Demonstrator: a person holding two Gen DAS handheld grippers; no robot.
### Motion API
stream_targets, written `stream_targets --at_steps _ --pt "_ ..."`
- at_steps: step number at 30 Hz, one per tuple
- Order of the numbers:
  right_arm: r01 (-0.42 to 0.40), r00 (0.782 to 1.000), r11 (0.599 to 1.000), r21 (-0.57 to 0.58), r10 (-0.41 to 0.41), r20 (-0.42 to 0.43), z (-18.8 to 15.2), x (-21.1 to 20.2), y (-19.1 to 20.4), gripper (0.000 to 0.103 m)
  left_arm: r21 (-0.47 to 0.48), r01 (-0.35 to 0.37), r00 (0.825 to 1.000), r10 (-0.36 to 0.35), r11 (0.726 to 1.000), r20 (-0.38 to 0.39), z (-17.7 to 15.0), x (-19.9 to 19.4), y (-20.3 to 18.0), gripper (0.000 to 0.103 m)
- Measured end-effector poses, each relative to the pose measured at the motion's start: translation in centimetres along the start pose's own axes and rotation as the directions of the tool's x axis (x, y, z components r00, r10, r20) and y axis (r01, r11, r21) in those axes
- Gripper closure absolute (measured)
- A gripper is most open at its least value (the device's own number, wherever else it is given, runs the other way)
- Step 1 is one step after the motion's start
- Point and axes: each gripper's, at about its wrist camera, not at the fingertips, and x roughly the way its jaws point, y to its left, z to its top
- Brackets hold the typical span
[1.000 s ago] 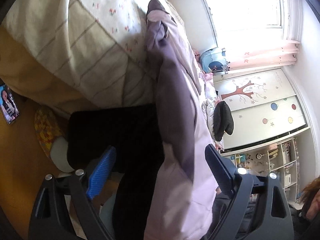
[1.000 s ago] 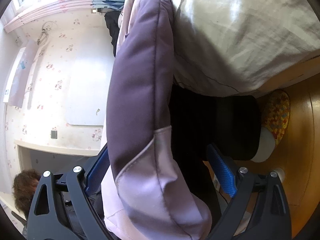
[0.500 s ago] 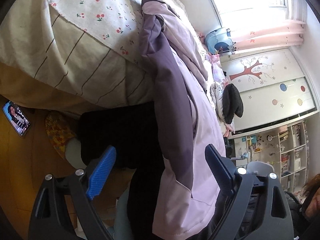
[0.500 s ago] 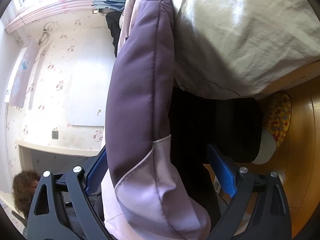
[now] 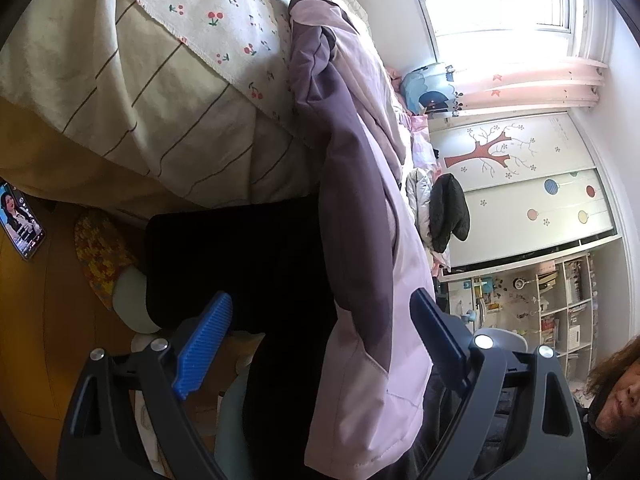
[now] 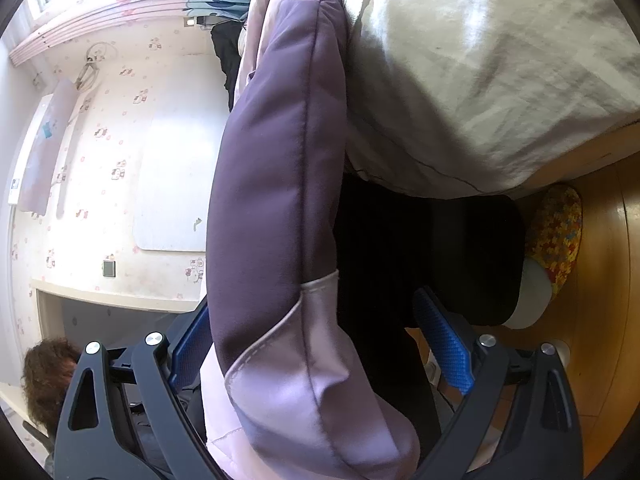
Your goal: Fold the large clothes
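Left wrist view: the left claw (image 5: pixel 320 344) stands spread wide, its blue-padded fingers (image 5: pixel 204 336) apart on either side of a hanging lilac and purple padded jacket (image 5: pixel 360 240); neither pad presses the cloth, so it looks released. The jacket trails from the bed (image 5: pixel 168 92), over its cherry-print blanket (image 5: pixel 208 8), down past the bed's edge toward the camera. A phone (image 5: pixel 22 220) lies on the floor with a lit screen; its writing is too small to read.

Right wrist view: the right claw (image 6: pixel 320 344) is likewise spread, the jacket (image 6: pixel 276 200) bulging between the fingers with a clear gap at the right pad (image 6: pixel 444 344); the left pad is largely hidden by cloth. I judge the folding barely begun: no crisp fold shows, and the garment has yet to be laid flat. No brand or label is readable.
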Motion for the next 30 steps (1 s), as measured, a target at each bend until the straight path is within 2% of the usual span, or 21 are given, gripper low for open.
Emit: stream_targets --at_steps 9,21,26,28,30 --pt "-0.004 1.000 1.000 0.001 0.004 0.004 -0.4 0.2 -0.4 0.012 -0.003 0.016 0.999 -0.016 1.000 -0.030 -0.1 1.2 0.6 0.017" --pt "-0.037 0.999 0.999 -0.018 0.037 0.023 -0.6 -0.2 0.4 0.012 0.011 0.068 0.989 -0.066 0.998 -0.134 -1.8 5.1 -0.2 0.017" --pt "-0.044 0.999 0.998 -0.041 0.043 -0.008 -1.0 0.4 0.8 0.012 0.035 0.085 0.992 -0.081 0.996 -0.098 -1.8 4.9 -1.6 0.017" --pt "-0.012 1.000 0.997 -0.082 0.012 0.000 -1.1 0.5 1.5 0.012 0.060 0.090 0.994 -0.085 0.994 -0.076 -1.6 4.5 -2.5 0.017" --pt "-0.009 0.999 0.991 -0.131 0.016 0.048 -1.0 0.0 2.2 0.029 0.080 0.070 0.996 -0.065 0.994 -0.062 -1.4 4.4 -3.1 0.017"
